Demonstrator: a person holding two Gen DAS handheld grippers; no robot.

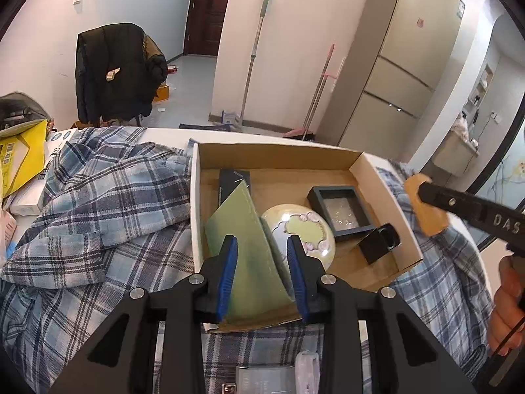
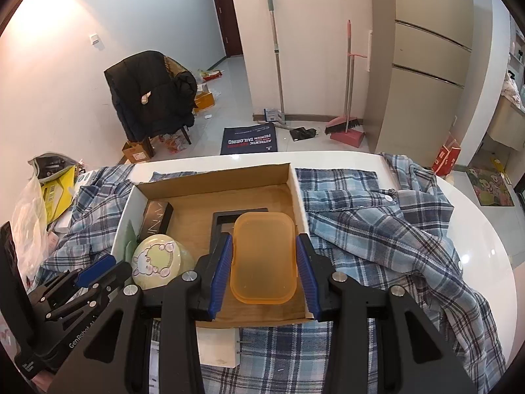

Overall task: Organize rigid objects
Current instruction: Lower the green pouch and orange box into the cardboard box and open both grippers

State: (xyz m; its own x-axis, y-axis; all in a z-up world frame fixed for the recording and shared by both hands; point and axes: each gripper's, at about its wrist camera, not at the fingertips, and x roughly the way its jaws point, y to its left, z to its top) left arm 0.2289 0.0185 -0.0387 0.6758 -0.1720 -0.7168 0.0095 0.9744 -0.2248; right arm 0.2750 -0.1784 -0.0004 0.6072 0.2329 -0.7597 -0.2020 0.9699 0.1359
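Note:
An open cardboard box [image 1: 279, 154] [image 2: 213, 180] lies on a plaid shirt. In it are a green board [image 1: 244, 226], a round tin with a bear picture [image 1: 303, 229] [image 2: 157, 259], a black frame [image 1: 341, 211] [image 2: 226, 218], a dark slim box [image 1: 233, 179] [image 2: 157, 218] and a small black block [image 1: 377, 243]. My left gripper [image 1: 262, 275] is shut on the green board, which leans in the box. My right gripper [image 2: 264, 272] is shut on an orange plastic lid [image 2: 262, 259] [image 1: 426, 207], held above the box's right side.
The plaid shirt [image 1: 108, 190] [image 2: 377, 223] covers the white table [image 2: 475, 203]. Yellow bags and white boxes [image 1: 23, 161] lie at the left. A white item [image 2: 216, 344] lies in front of the box. A chair with a black jacket [image 2: 147, 95], brooms and a fridge stand beyond.

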